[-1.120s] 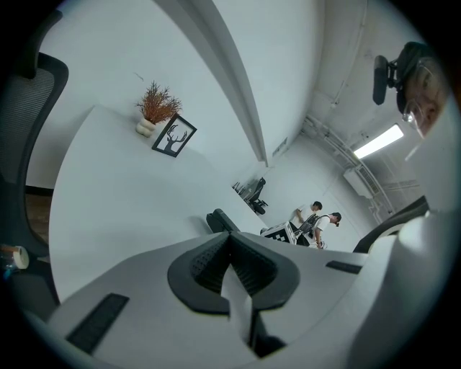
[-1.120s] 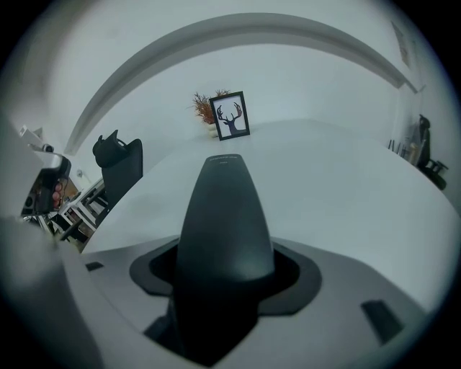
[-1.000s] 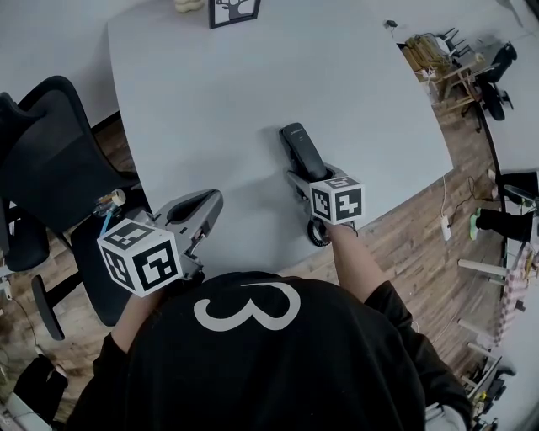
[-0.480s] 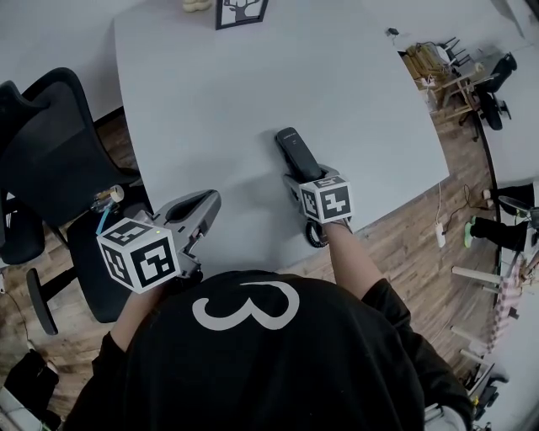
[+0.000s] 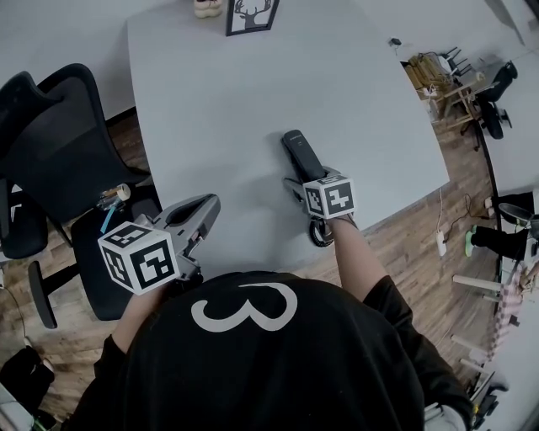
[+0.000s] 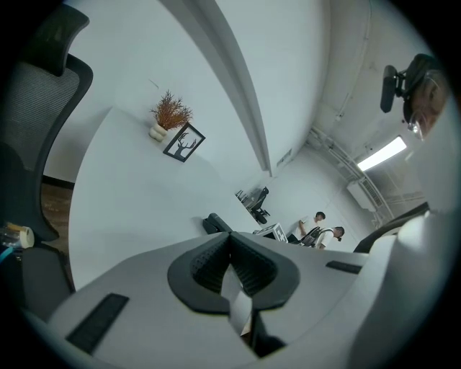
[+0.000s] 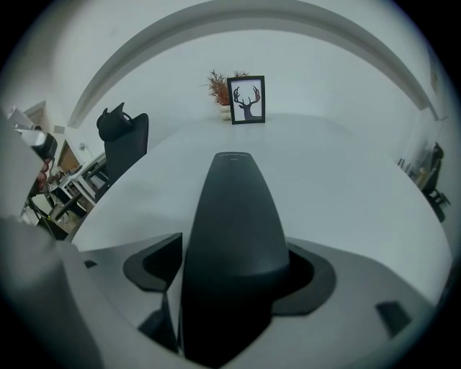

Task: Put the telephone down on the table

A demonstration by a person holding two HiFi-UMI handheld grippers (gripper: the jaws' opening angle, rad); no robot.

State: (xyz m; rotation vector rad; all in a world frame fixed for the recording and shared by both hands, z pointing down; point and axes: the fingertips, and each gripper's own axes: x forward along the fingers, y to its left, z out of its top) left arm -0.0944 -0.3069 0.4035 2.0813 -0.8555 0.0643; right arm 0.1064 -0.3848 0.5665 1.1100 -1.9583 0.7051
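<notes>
**Telephone down on the desk, release under way**

The right gripper's (image 5: 299, 183) jaws have just been opening with the telephone (image 7: 234, 209) between them. A sliver of gap shows at one pad, so the grip looks let go. The handset appears to rest on the desk (image 5: 219, 101), near its front edge. The left gripper's (image 6: 232, 263) jaws are closed on nothing, off to the side. What seems left is backing the right gripper clear.

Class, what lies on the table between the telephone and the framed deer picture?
Nothing: bare table separates the telephone from the picture, seen in the head and right gripper views.
</notes>
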